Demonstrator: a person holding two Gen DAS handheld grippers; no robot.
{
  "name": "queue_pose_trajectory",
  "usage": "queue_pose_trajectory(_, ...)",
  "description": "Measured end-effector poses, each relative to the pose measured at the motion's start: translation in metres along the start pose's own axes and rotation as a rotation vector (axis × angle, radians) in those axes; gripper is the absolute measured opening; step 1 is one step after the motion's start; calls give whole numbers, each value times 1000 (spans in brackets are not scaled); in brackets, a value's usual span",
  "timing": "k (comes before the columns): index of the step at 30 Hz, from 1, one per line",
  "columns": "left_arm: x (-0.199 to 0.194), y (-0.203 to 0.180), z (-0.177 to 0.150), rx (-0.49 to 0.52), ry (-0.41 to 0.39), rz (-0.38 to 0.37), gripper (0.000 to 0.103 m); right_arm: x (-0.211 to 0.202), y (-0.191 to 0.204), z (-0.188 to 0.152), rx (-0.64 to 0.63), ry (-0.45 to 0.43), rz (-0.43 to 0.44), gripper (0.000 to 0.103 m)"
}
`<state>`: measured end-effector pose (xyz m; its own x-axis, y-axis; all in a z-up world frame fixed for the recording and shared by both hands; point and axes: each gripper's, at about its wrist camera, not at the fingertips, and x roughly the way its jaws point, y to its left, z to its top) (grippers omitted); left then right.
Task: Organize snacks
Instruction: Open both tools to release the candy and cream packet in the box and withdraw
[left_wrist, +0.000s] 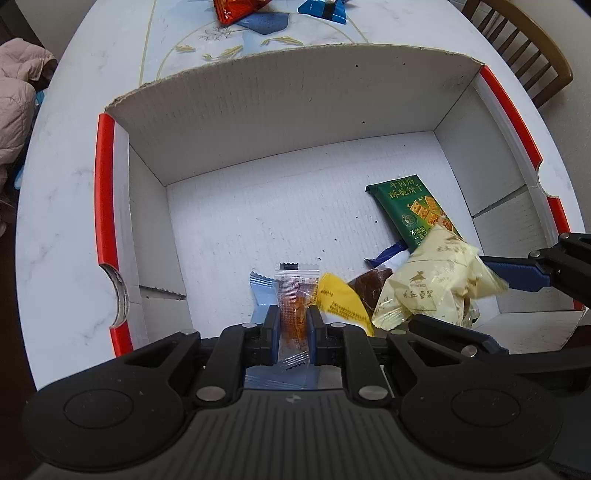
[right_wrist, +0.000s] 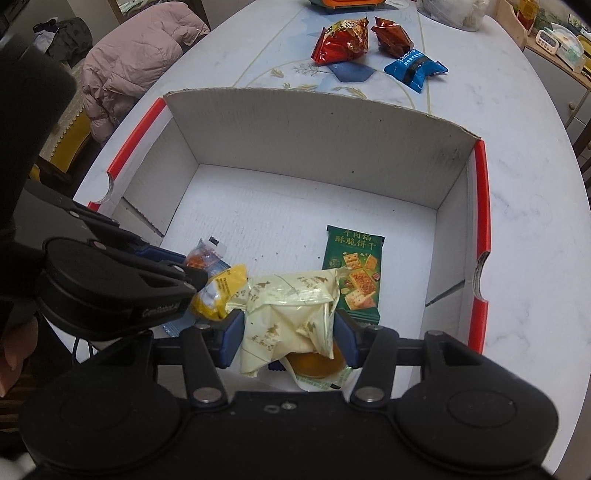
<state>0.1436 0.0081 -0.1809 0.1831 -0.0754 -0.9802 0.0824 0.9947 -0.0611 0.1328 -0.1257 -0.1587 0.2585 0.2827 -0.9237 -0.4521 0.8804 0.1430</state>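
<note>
A white cardboard box (left_wrist: 258, 122) (right_wrist: 314, 147) with red rims stands on the marble table. My left gripper (left_wrist: 292, 334) is shut on a clear packet with an orange-brown snack (left_wrist: 295, 310), held over the box's near edge. My right gripper (right_wrist: 290, 339) is shut on a cream-yellow wrapped pastry (right_wrist: 288, 314) (left_wrist: 439, 284), also low in the box. Under them lie a yellow packet (left_wrist: 341, 299) (right_wrist: 221, 291), a light-blue packet (left_wrist: 260, 295), a dark round snack (left_wrist: 369, 286) and a green cracker packet (left_wrist: 413, 206) (right_wrist: 354, 273).
On the table beyond the box lie two red snack bags (right_wrist: 343, 40) (right_wrist: 393, 35) and a blue packet (right_wrist: 415, 68). A pink jacket (right_wrist: 136, 62) hangs on a chair at the left. A wooden chair (left_wrist: 524, 40) stands at the right.
</note>
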Motion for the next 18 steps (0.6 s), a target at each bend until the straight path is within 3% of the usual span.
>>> queue_pose_trajectory(12, -8, -3, -6, -12, -16, -33, 18, -1, 4, -7, 30, -16, -4, 57)
queue_pose_trajectory(18, -24, -4, -14, -3, -67, -51, 27, -15, 1, -14, 65, -53, 11, 63)
